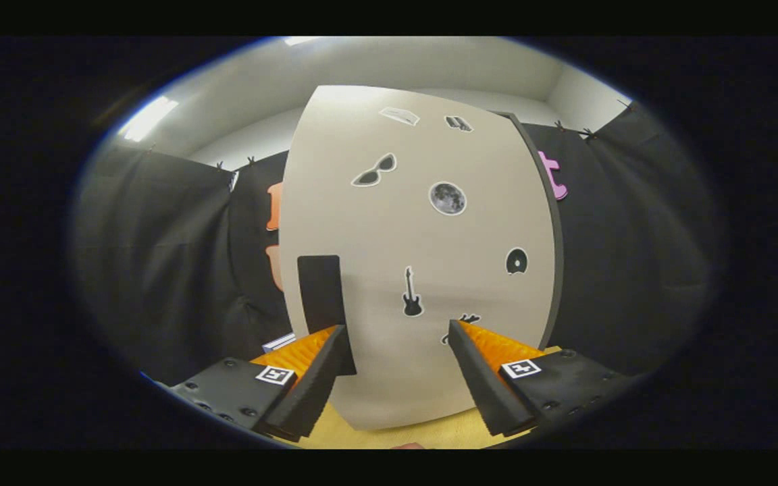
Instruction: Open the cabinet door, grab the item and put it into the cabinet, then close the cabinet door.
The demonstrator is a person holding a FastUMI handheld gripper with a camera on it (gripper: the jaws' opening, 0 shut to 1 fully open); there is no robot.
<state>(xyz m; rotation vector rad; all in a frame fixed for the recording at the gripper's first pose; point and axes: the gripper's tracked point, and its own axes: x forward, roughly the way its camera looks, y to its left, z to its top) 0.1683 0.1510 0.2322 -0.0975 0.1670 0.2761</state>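
1. Straight ahead, filling the centre of the frame: tall beige cabinet door (pixel 423 270), flat-fronted, standing shut, dotted with small stickers (sunglasses, a moon, a guitar, a disc).
2. Behind it on both sides: black cloth booth wall (pixel 159 270), with white room wall and ceiling lights toward the upper left of the frame.
3. Along the bottom centre: pale yellow tabletop (pixel 423 435), carrying the cabinet's foot.
4. At the bottom of the frame: two-finger gripper (pixel 397 331), fingers spread wide apart, clasping nothing, tips hovering close before the door's lower half.
5. Lower left of centre: dark rectangular handle (pixel 320 290) on the door's left margin, rising just above and behind the left fingertip (pixel 335 341).
6. Lower left, just beside the left finger: a small white-and-blue corner (pixel 279 342) poking out past the door's edge, too little of it visible to name. Possibly the item to be stored; cannot tell.
7. Step in hand, by judgement: opening the door, task at its very start.
8. To do it well: slide leftward so that the handle sits between the fingers rather than behind one, close firmly on it, then draw back along an arc about the right-hand edge, likely the hinge side given the handle's placement.
9. Worth guarding against: pulling straight and dragging the whole cabinet across the table.
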